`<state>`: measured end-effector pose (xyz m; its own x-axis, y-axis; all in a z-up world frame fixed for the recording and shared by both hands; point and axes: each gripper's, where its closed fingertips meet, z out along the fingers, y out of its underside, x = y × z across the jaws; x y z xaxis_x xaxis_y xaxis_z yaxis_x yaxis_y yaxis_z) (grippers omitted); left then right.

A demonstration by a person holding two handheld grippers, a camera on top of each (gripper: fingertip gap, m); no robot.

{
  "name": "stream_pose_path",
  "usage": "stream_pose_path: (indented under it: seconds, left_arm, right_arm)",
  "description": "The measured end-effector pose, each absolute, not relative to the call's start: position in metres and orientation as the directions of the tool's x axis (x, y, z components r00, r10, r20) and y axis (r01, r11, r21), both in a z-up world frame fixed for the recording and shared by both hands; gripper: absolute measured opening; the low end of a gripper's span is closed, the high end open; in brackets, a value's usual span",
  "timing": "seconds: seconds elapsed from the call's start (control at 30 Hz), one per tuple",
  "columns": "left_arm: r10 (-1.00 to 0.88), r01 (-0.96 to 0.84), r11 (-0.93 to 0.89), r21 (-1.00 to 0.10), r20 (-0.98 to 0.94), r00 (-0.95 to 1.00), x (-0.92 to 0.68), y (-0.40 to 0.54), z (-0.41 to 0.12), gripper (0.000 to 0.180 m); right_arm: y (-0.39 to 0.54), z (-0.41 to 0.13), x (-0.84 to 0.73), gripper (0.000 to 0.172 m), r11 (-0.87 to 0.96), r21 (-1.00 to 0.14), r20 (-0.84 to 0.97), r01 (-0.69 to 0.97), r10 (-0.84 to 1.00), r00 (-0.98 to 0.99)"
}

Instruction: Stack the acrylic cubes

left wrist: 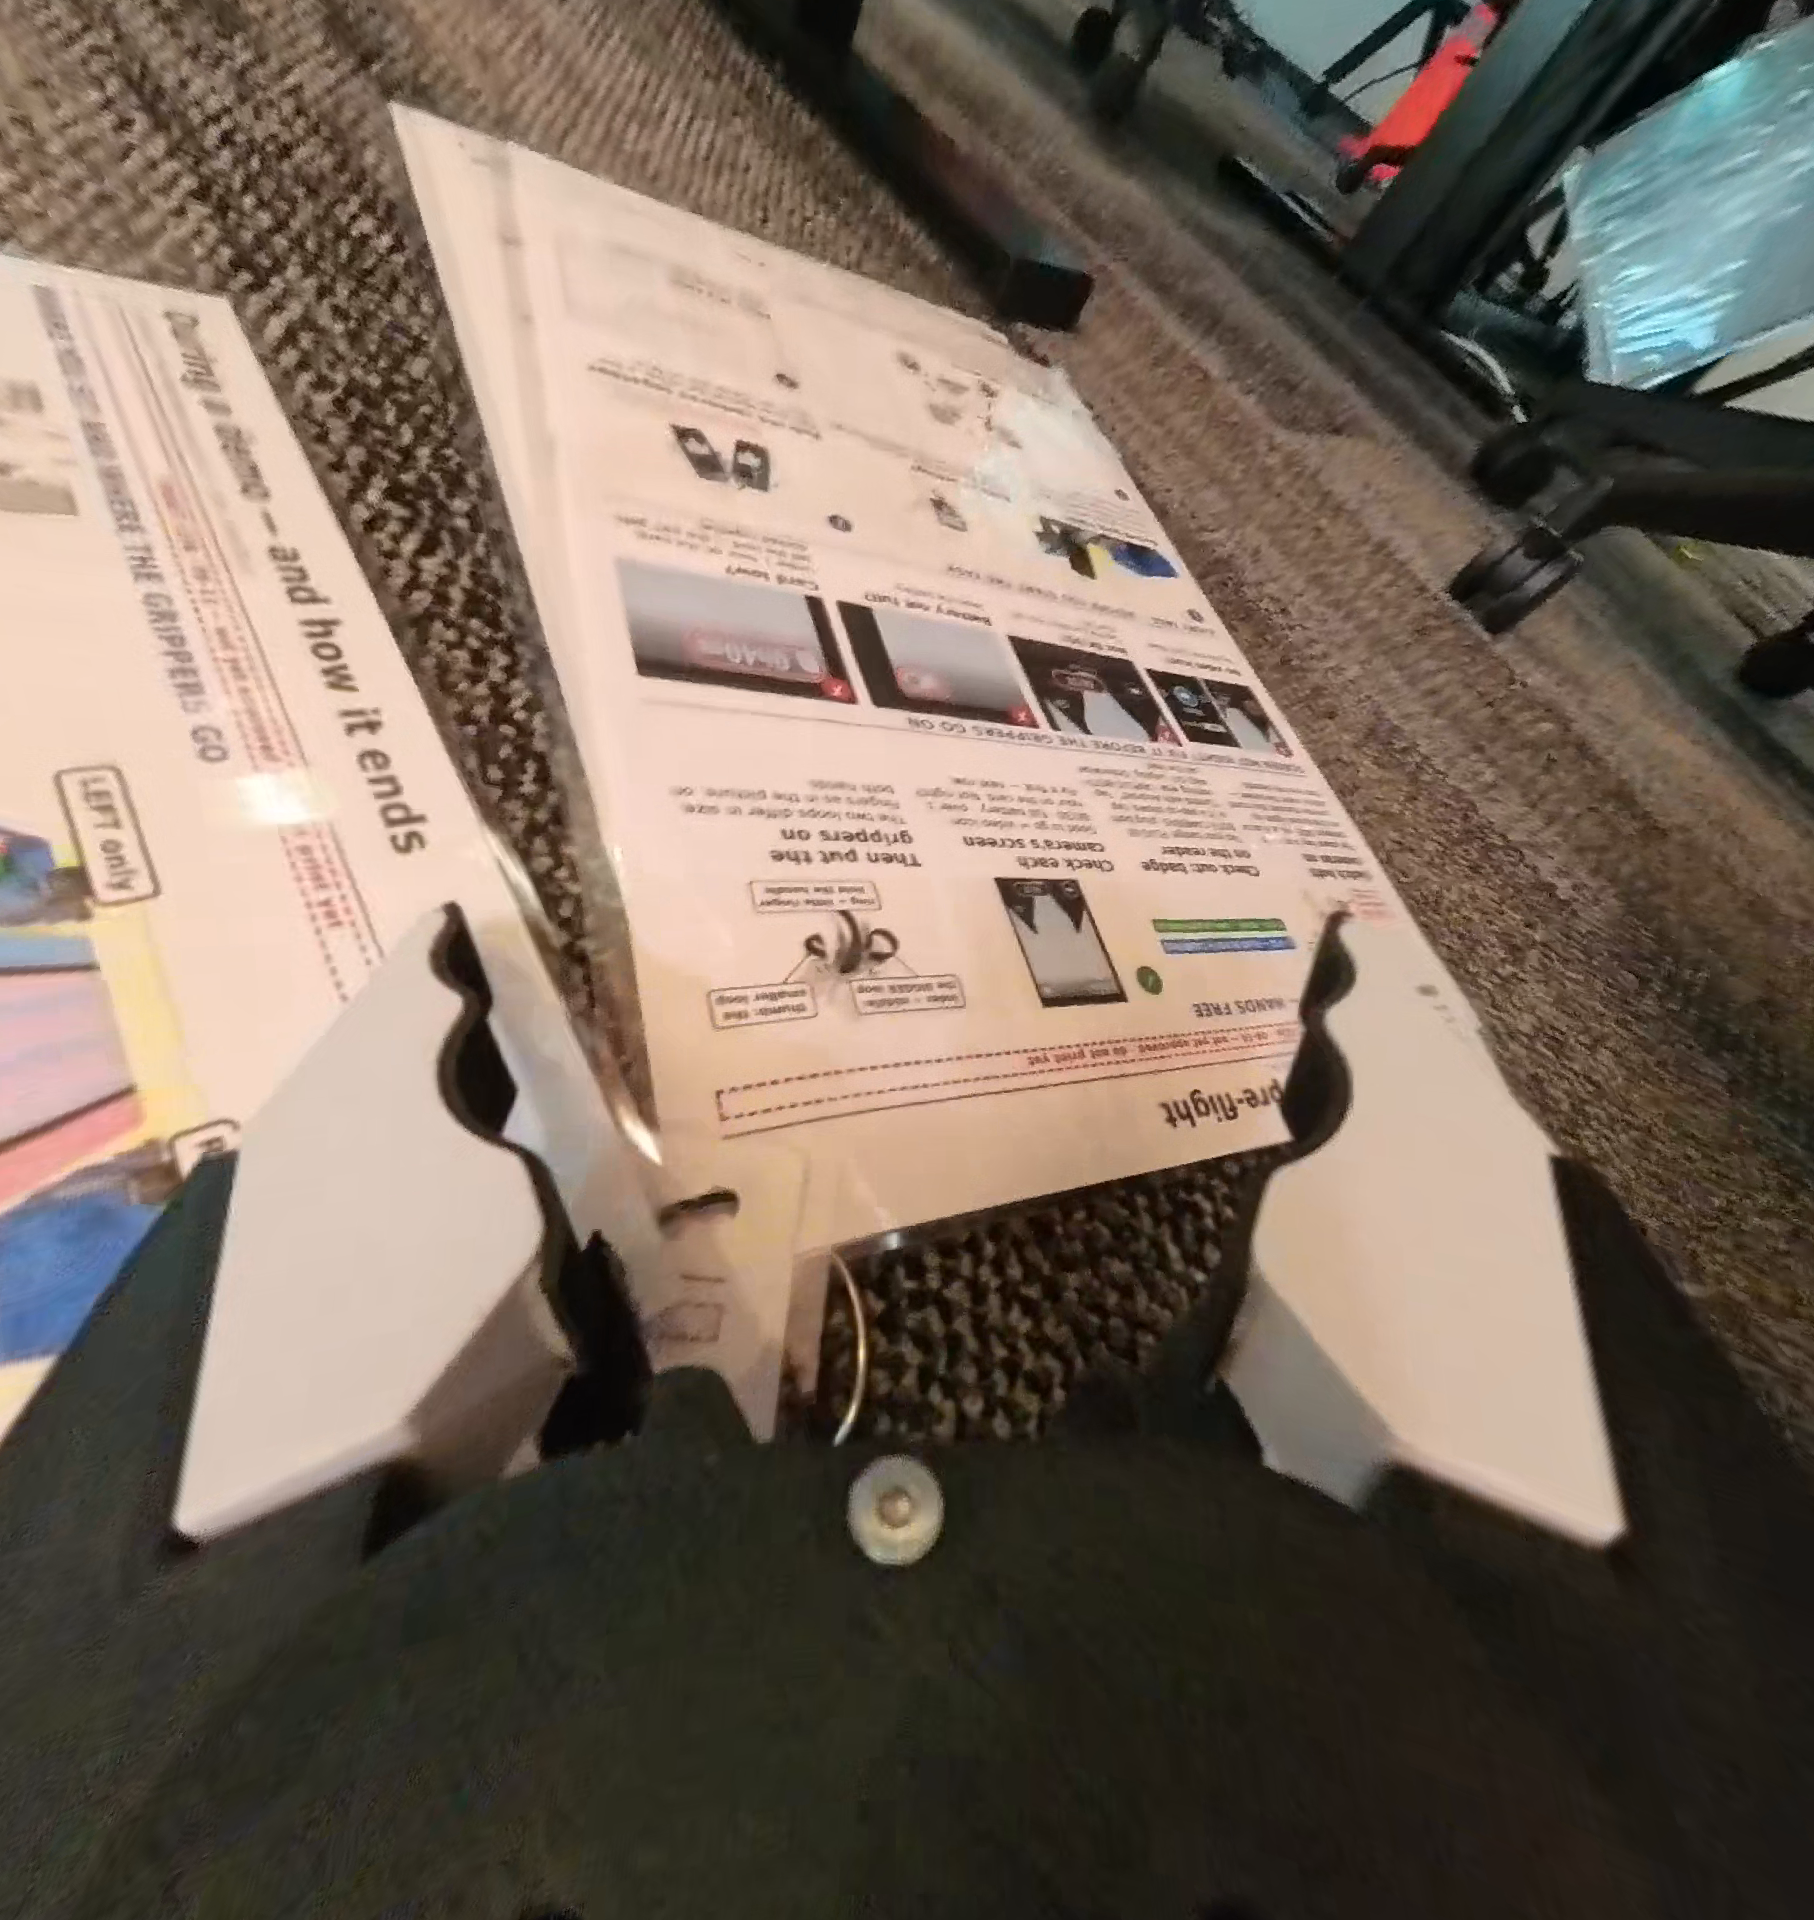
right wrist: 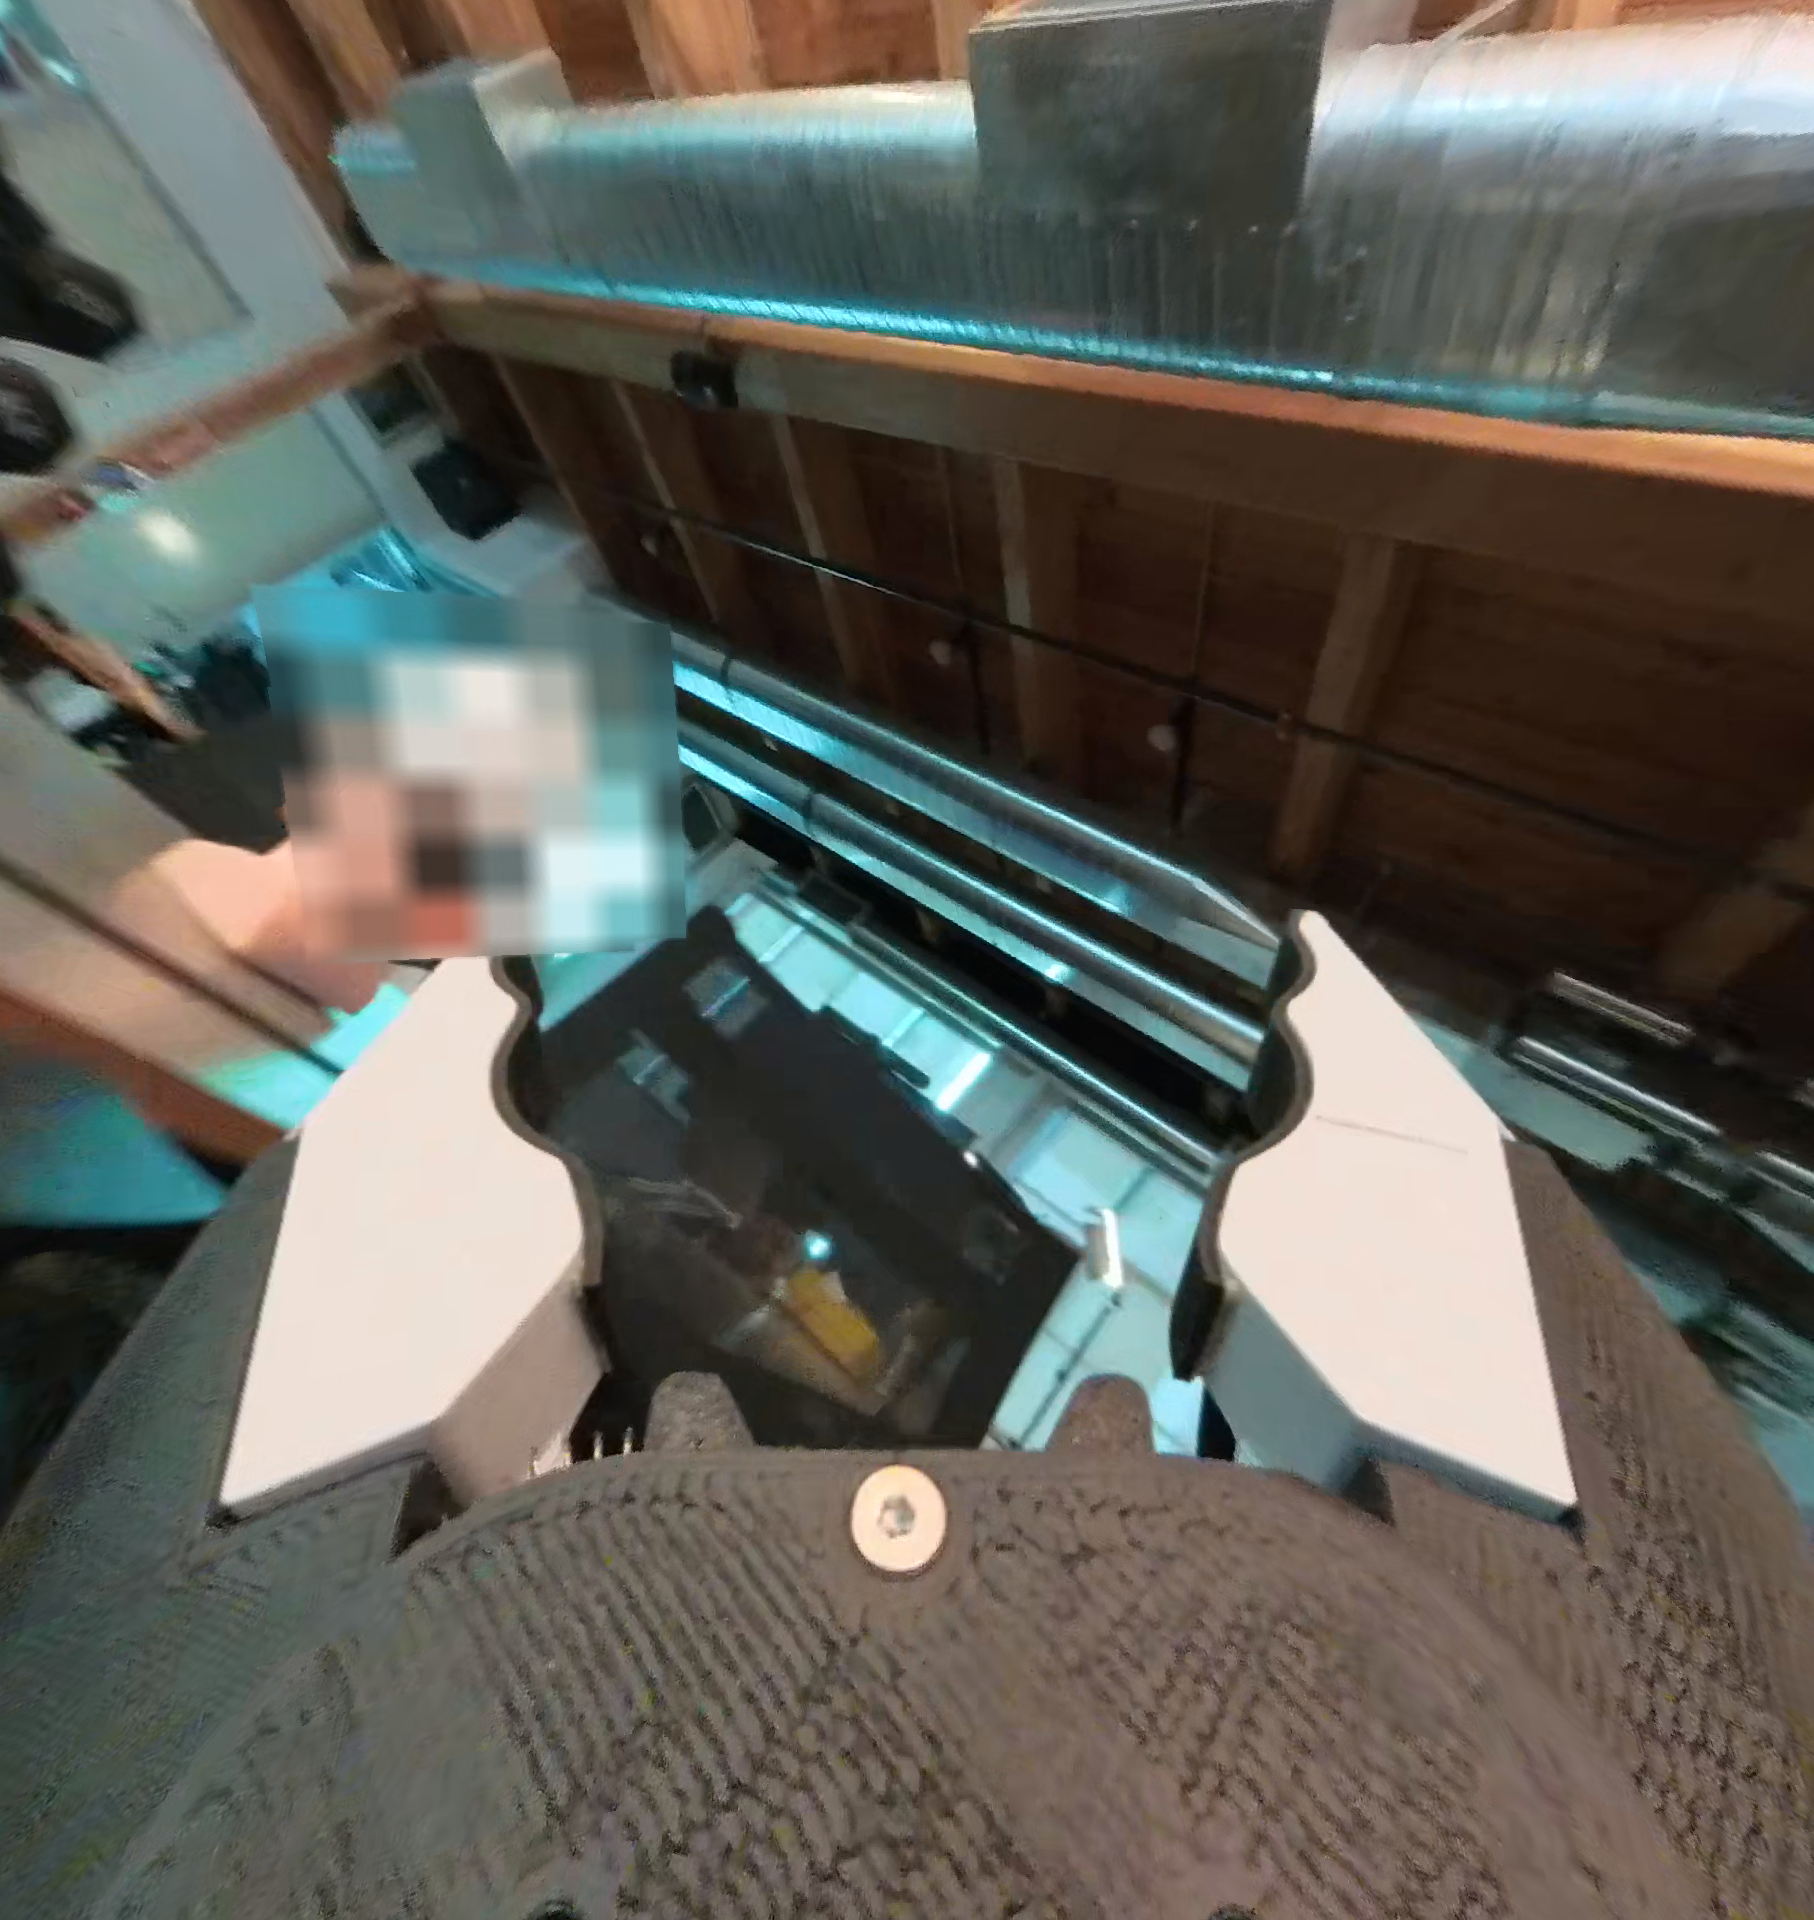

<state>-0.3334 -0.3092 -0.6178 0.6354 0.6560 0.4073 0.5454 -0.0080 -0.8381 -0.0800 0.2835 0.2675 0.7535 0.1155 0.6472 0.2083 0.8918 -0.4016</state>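
Left wrist view: speckled grey looped carpet (left wrist: pixel 1402 727) bears two glossy laminated printed sheets, the larger one (left wrist: pixel 882 727) ahead and another (left wrist: pixel 103 623) at left. The left gripper (left wrist: pixel 892 977), jaws wide, grips nothing. A thin metal ring (left wrist: pixel 849 1340) lies near. Right gripper (right wrist: pixel 903 997), wide too, faces ribbed silver ducting (right wrist: pixel 1090 177) and wooden beams (right wrist: pixel 1194 623).
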Motion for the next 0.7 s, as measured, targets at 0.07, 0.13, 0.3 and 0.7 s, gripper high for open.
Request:
stream_pose_path:
  seconds: [0.07,0.13,0.3,0.7]
  left_arm:
    - [0.669,0.554,-0.006,-0.833,0.408,0.622,-0.335,-0.31,-0.62,0.147]
    - [0.667,0.554,-0.001,-0.833,0.412,0.62,-0.335,-0.311,-0.619,0.147]
    - [0.666,0.551,0.026,-0.834,0.425,0.613,-0.337,-0.313,-0.617,0.146]
    - [0.717,0.253,-0.011,-0.968,0.168,0.677,-0.352,-0.307,-0.571,0.142]
  right_arm:
    - [0.302,0.301,-0.083,0.137,0.856,-0.451,0.614,0.252,0.093,0.784]
    - [0.327,0.312,-0.087,0.138,0.789,-0.478,0.657,0.385,0.031,0.754]
    - [0.351,0.311,-0.068,0.136,0.641,-0.408,0.786,0.65,-0.116,0.608]
    - [0.526,0.174,0.127,0.139,0.579,-0.777,0.375,0.249,0.107,0.921]
